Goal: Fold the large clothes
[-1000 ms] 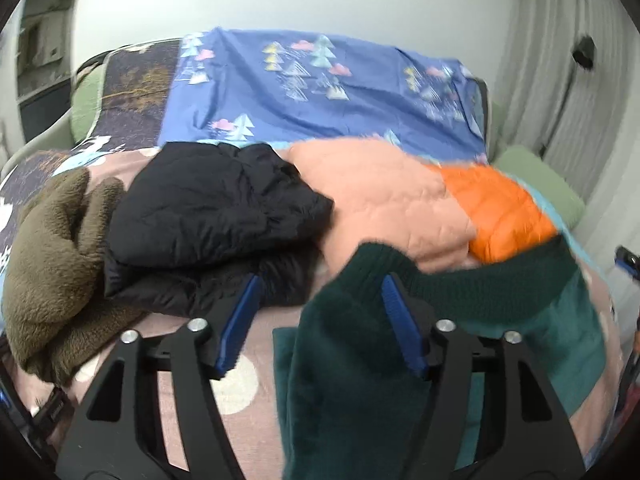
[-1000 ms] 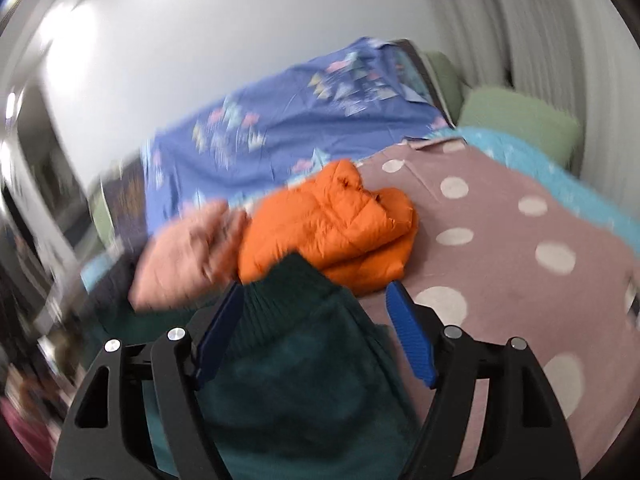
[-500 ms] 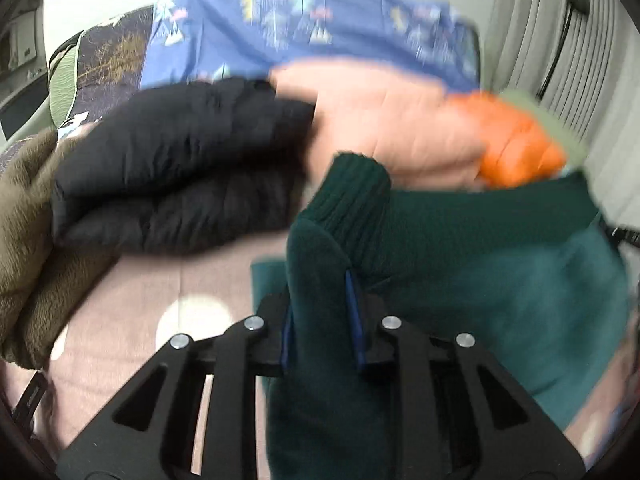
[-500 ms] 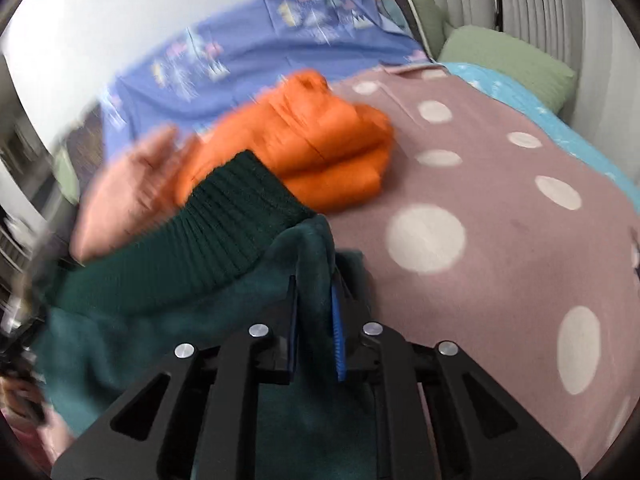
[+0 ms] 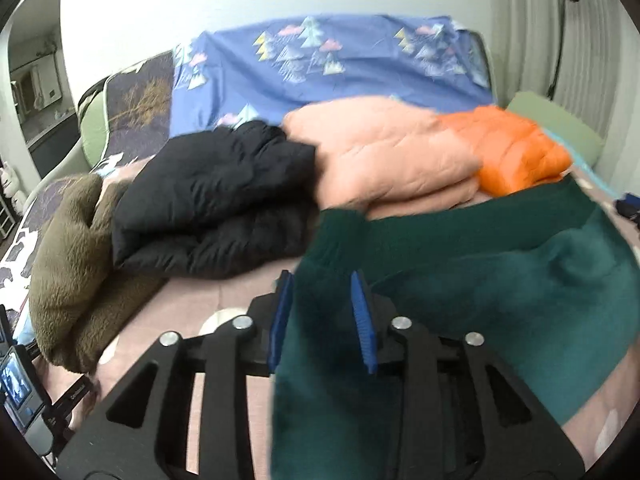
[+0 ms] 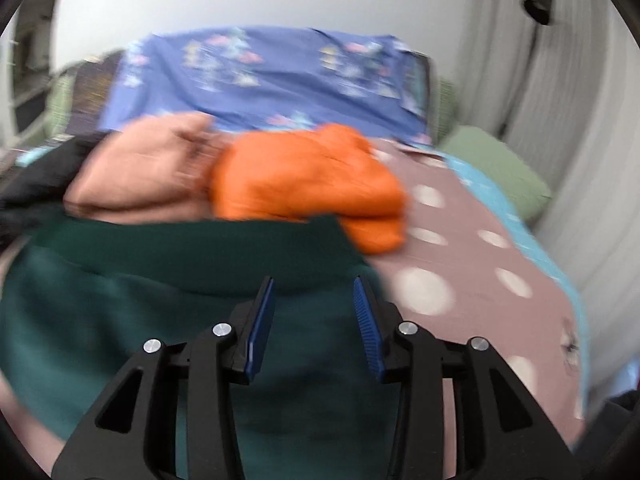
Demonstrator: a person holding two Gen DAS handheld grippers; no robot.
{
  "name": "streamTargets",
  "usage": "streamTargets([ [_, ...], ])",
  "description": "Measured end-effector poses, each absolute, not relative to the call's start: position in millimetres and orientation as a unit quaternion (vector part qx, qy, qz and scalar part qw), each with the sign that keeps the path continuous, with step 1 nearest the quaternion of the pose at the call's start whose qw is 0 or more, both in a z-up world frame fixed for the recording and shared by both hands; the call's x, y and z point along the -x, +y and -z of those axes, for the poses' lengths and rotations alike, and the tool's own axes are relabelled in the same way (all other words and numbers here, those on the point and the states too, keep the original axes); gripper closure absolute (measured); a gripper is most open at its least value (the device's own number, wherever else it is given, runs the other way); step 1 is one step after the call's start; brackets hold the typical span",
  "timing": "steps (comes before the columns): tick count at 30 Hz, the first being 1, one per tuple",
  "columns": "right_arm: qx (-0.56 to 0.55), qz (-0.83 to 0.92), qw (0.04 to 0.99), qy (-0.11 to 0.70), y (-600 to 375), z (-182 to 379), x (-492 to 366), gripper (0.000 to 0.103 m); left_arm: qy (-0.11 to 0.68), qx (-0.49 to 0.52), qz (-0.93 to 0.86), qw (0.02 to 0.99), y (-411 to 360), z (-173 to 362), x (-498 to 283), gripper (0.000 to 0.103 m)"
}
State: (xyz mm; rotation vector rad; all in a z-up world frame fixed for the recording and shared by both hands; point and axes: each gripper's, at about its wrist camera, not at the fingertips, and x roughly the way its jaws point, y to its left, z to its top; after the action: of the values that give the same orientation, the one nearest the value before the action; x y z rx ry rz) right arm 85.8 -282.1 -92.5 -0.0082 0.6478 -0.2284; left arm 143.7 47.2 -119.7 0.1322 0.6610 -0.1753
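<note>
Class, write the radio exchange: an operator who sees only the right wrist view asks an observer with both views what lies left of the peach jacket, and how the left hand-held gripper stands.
Operator: What lies left of the peach jacket? My edge shows only a dark blur.
Observer: That blur is a folded black jacket; past it lies a bunched olive fleece, outside your view.
Operator: And the left hand-held gripper?
Observer: The left hand-held gripper has just been opening. The green garment lies between its jaws, with a gap showing beside one pad.
</note>
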Motion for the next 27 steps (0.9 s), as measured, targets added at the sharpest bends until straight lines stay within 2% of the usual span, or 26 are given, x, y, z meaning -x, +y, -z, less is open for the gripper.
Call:
streamTargets([
  [3,0.000,0.094,0.942,0.321,-264.8,98.3,-96.1,0.061,0.323,-0.072,0.105,0.938,29.1,119.8,-142.5,0.067],
  [6,0.019,0.142,0.920,0.364,-275.0,136.9,-115.0,0.056,0.355,-0.075,0.109,0.925,19.3,144.8,-152.6,0.060],
  [8,0.018,0.169,0.913,0.372,-288.9,173.7,-115.9,0.033,0.384,-0.076,0.106,0.914,17.3,175.6,-164.9,0.049],
  [10,-0.041,0.146,0.922,0.357,-307.3,182.4,-107.8,0.032,0.368,-0.042,0.126,0.920,27.2,191.7,-162.0,0.049],
  [14,-0.005,0.166,0.914,0.370,-296.0,167.1,-110.2,0.033,0.361,-0.061,0.113,0.924,23.3,185.9,-154.3,0.049],
  [18,-0.051,0.156,0.922,0.352,-290.5,140.7,-100.3,0.037,0.365,-0.052,0.115,0.922,25.4,185.3,-156.1,0.049],
  [23,-0.021,0.061,0.953,0.295,-216.8,98.0,-88.5,0.048,0.366,-0.044,0.122,0.921,27.7,186.3,-157.7,0.049],
  [27,0.012,-0.030,0.968,0.248,-156.8,70.5,-78.7,0.049,0.368,-0.028,0.130,0.920,31.2,188.6,-158.7,0.049],
])
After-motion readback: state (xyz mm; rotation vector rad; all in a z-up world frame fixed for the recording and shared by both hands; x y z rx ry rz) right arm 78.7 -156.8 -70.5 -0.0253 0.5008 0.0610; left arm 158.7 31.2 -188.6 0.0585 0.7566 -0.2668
